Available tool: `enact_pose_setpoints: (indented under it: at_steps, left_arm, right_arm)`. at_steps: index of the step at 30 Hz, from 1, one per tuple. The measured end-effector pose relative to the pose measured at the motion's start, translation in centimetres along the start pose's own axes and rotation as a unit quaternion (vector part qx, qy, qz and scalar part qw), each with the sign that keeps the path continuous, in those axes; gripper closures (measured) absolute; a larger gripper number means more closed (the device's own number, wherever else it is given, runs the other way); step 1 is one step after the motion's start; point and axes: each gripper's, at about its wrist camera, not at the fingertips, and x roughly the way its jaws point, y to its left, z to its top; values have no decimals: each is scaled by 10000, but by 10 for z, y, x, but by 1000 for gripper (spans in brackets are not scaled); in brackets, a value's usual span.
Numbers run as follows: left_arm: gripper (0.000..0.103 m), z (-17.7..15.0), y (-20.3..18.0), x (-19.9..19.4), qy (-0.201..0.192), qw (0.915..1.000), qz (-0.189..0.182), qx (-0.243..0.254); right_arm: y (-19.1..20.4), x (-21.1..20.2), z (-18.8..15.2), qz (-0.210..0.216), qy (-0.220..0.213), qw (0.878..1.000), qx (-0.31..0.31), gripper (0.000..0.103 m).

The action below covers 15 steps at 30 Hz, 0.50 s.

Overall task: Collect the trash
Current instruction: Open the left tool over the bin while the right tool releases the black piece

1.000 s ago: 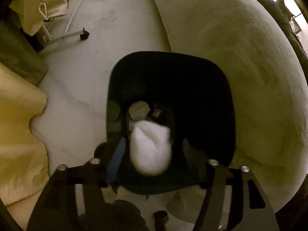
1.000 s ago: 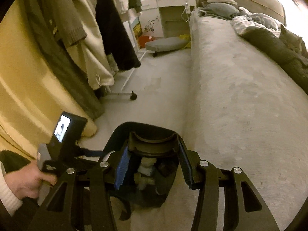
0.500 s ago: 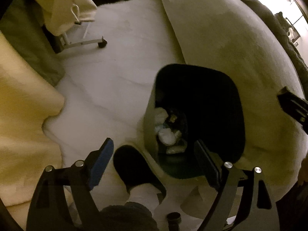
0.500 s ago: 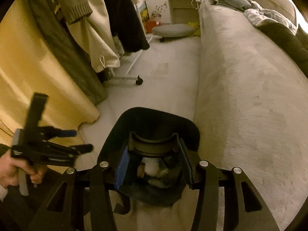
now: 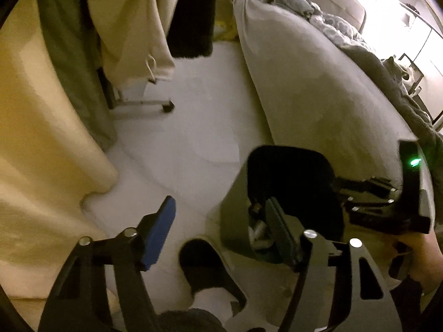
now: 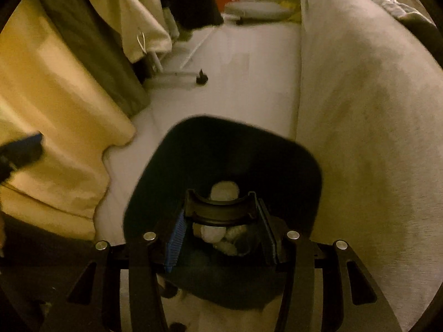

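Left gripper (image 5: 218,232) lifted off bin (image 5: 235,207), empty, fingers closing. Right gripper (image 6: 221,229) lowered, clamped on dark curved piece (image 6: 220,211); centre over bin before release.

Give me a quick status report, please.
Left gripper empty, closing. Right gripper shut on dark curved piece over black bin. Nothing blocking.

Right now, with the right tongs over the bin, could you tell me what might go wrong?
1. The curved black piece in the right tongs hangs over the near half of the bin; a careless release might clip the near rim and spill it onto the floor.
2. The slippered foot stands right beside the bin and could nudge it.
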Motion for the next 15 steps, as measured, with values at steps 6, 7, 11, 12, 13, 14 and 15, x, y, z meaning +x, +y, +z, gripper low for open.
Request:
enact_pose_setpoints:
  at_steps: [6, 7, 11, 12, 13, 14, 15]
  left_arm:
    - [39, 7, 1, -39, -747, 9972, -22, 69]
    - [39, 8, 0, -47, -913, 9958, -41, 95]
    - [41, 8, -2, -67, -1305, 9912, -208, 85]
    - [42, 8, -1, -70, -1354, 9905, -231, 83]
    - [42, 8, -1, -75, -1448, 9892, -220, 102]
    - [42, 8, -2, -79, -1546, 9877, -210, 129]
    - [43, 8, -3, -83, -1629, 9862, -237, 150]
  right_arm:
    - [0, 21, -4, -47, 193, 9995, 243, 54]
    - [-1, 25, -7, -23, 217, 9992, 337, 54]
    - [-2, 46, -23, -5, 475, 9963, 718, 54]
    - [-1, 49, -26, -55, 515, 9957, 762, 54]
    - [-2, 52, -28, -82, 549, 9949, 842, 54]
    - [-3, 55, -29, -97, 571, 9939, 941, 54]
    - [-3, 56, -29, -134, 572, 9934, 989, 54]
